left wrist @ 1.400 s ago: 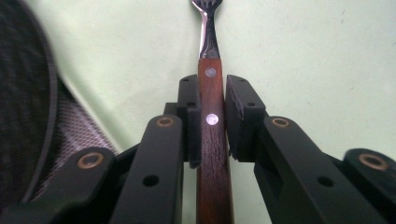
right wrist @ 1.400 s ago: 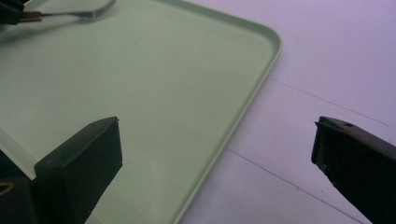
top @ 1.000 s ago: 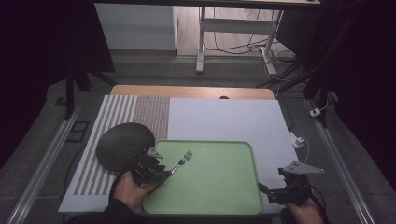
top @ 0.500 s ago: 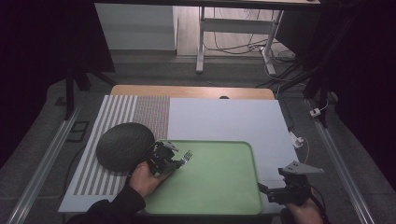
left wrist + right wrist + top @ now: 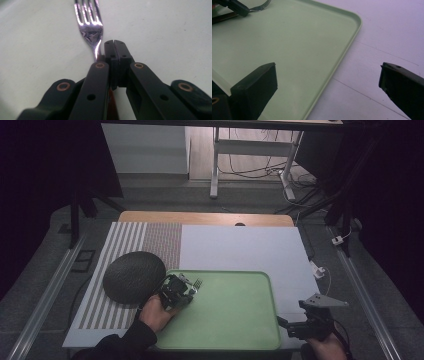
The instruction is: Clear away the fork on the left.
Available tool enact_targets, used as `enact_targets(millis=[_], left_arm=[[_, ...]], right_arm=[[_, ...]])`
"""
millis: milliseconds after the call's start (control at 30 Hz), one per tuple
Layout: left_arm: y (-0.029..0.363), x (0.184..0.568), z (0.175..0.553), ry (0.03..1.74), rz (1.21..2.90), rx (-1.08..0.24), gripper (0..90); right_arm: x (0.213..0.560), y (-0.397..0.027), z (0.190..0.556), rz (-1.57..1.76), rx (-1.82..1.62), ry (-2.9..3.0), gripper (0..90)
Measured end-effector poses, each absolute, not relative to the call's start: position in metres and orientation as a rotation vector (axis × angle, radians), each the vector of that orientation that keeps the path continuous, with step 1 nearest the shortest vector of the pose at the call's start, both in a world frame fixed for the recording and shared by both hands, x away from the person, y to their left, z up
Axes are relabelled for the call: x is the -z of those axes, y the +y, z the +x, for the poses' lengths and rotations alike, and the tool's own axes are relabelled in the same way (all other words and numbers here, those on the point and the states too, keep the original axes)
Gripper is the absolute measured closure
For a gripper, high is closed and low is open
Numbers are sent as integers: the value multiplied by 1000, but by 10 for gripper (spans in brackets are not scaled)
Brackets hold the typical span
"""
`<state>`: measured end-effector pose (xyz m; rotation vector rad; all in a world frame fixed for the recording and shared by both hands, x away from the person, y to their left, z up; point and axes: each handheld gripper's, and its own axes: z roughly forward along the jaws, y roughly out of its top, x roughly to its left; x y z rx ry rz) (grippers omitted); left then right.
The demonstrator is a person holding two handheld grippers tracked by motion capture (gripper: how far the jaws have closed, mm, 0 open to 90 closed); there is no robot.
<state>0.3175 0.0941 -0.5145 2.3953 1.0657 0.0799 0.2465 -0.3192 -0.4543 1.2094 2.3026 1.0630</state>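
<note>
- Right gripper [image 5: 286, 324], jaws wide apart, holding nothing, at the green tray's [image 5: 235, 340] 4 o'clock corner
- Left gripper [image 5: 189, 290], jaws pressed together beside a fork's [image 5: 91, 27] neck, at the tray's 10 o'clock
- Dark round plate [image 5: 134, 276] at 9 o'clock, touching the tray

Silver fork [image 5: 90, 30] flat on green tray [image 5: 235, 320], upper-left corner.
</note>
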Motion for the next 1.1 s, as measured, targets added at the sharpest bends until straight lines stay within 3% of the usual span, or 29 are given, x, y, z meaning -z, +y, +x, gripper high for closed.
enact_targets(millis=[1100], left_arm=[[147, 513, 316, 1244, 2361, -53, 886]], right_arm=[[454, -319, 247, 1213, -1062, 2303, 19]])
